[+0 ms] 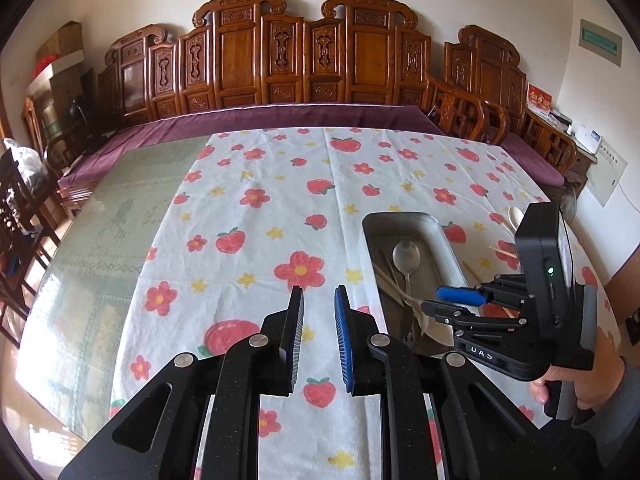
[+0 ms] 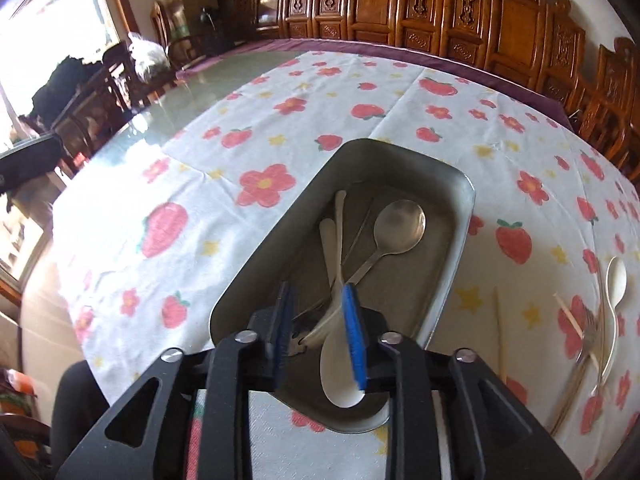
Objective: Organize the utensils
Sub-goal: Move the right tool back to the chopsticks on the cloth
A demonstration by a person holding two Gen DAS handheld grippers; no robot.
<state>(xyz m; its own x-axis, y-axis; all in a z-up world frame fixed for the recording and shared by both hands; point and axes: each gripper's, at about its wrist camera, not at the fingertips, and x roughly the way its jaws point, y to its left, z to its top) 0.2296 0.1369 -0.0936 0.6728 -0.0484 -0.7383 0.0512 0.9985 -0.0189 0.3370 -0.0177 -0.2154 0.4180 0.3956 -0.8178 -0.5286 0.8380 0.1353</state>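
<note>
A metal tray (image 2: 460,240) sits on the flowered cloth (image 2: 240,140); it also shows in the left wrist view (image 1: 436,228). In it lie a steel spoon (image 2: 400,222), white spoons (image 2: 338,376) and thin sticks. My right gripper (image 2: 318,322) hovers open over the tray's near end, just above the white spoons, holding nothing; it shows from the side in the left wrist view (image 1: 444,300). My left gripper (image 1: 319,312) is open and empty above the cloth, left of the tray. Right of the tray lie a white spoon (image 2: 614,284), a fork (image 2: 584,344) and chopsticks (image 2: 498,332).
A carved wooden bench (image 1: 280,60) with a purple cushion runs along the table's far side. Bare glass tabletop (image 1: 100,232) lies left of the cloth. Chairs and bags (image 2: 80,92) stand at the far left.
</note>
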